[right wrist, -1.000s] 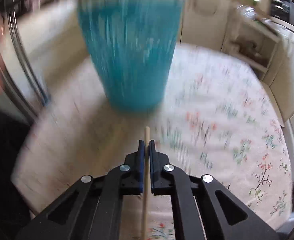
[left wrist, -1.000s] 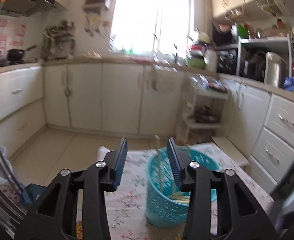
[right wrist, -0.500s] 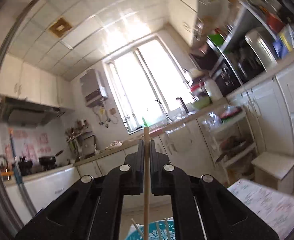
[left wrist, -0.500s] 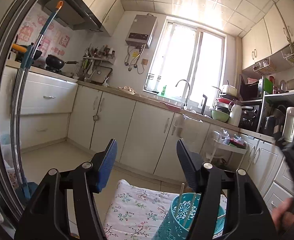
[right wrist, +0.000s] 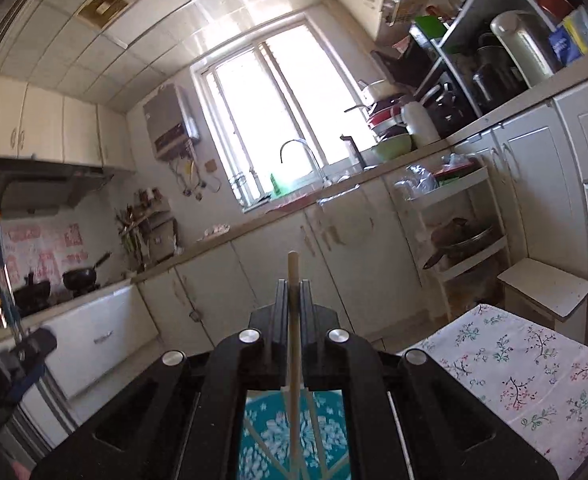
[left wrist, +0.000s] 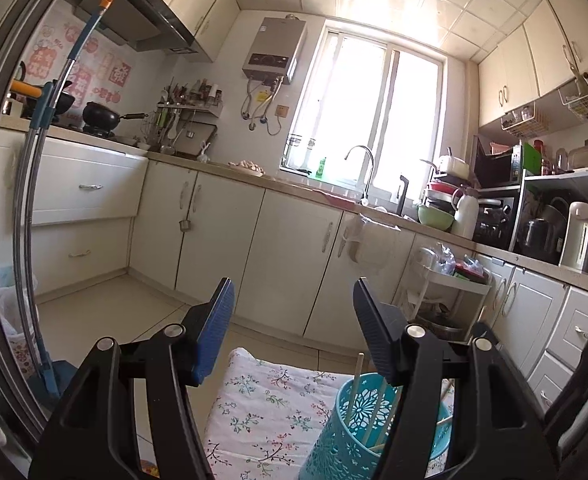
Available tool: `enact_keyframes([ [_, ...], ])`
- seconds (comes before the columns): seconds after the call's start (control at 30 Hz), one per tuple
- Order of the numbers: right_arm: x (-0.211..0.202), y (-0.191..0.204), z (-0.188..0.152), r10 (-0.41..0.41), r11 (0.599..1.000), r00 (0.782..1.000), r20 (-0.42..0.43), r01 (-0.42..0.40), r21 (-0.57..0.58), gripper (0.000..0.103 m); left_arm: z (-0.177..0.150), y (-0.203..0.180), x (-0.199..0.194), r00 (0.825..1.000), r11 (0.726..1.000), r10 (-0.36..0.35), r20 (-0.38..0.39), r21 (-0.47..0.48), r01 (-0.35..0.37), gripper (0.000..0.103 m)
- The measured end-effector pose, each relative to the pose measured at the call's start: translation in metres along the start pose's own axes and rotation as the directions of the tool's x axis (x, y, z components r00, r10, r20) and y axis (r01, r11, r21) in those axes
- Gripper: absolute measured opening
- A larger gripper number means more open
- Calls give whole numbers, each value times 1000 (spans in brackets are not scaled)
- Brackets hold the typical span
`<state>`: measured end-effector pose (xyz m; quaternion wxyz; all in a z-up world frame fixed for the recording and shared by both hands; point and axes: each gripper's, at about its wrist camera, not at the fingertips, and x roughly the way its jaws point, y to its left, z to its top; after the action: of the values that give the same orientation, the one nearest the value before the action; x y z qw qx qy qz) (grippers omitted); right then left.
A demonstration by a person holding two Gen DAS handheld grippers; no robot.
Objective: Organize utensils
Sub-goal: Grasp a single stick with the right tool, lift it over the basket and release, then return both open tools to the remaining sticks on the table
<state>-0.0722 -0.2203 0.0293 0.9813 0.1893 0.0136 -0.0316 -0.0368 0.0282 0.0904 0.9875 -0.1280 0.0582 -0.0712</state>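
A teal perforated holder (left wrist: 358,436) stands on the floral tablecloth (left wrist: 265,408), with several wooden chopsticks (left wrist: 356,384) leaning inside it. My left gripper (left wrist: 294,312) is open with nothing between its blue pads, raised above and just left of the holder. My right gripper (right wrist: 293,292) is shut on one wooden chopstick (right wrist: 293,344), which runs along the fingers and pokes past their tips. Directly below the right gripper shows the holder (right wrist: 277,436) with chopsticks in it.
White kitchen cabinets (left wrist: 253,240) and a counter with a sink tap (left wrist: 364,168) run along the far wall under a bright window. A white rack (right wrist: 454,232) and a low stool (right wrist: 546,292) stand to the right. A mop handle (left wrist: 49,120) leans at left.
Both grippers tilted up from the table to face the kitchen. The left jaws spread wider. The right gripper rose above the holder, still clamping the chopstick.
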Motion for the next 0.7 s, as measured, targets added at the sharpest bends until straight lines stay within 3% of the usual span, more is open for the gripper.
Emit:
enact_keyframes([
  [0.17, -19, 2, -23, 18, 997, 995, -98, -25, -79, 7, -1, 4, 0, 1000, 1000, 3, -17, -2, -3, 59],
  [0.3, -34, -1, -32, 22, 992, 987, -157, -42, -121, 21, -6, 6, -4, 999, 1000, 5, -39, 3, -5, 59],
  [0.43, -53, -1, -43, 6, 982, 963, -268, -56, -179, 23, -10, 6, -7, 998, 1000, 5, -70, 14, -4, 60],
  [0.5, -61, 0, -58, -18, 972, 931, -364, -69, -226, 23, -15, 8, -10, 995, 1000, 2, -99, 21, 0, 63],
  [0.57, -64, -1, -79, -50, 960, 871, -489, -93, -264, 21, -20, 10, -11, 991, 1000, 0, -135, 30, 4, 64],
  [0.67, -61, -8, -113, -94, 953, 762, -641, -117, -278, 15, -32, 11, -7, 975, 999, -3, -223, 44, 13, 65],
  [0.7, -59, -9, -119, -101, 954, 742, -663, -116, -275, 15, -37, 11, -5, 967, 998, -1, -257, 54, 15, 65],
])
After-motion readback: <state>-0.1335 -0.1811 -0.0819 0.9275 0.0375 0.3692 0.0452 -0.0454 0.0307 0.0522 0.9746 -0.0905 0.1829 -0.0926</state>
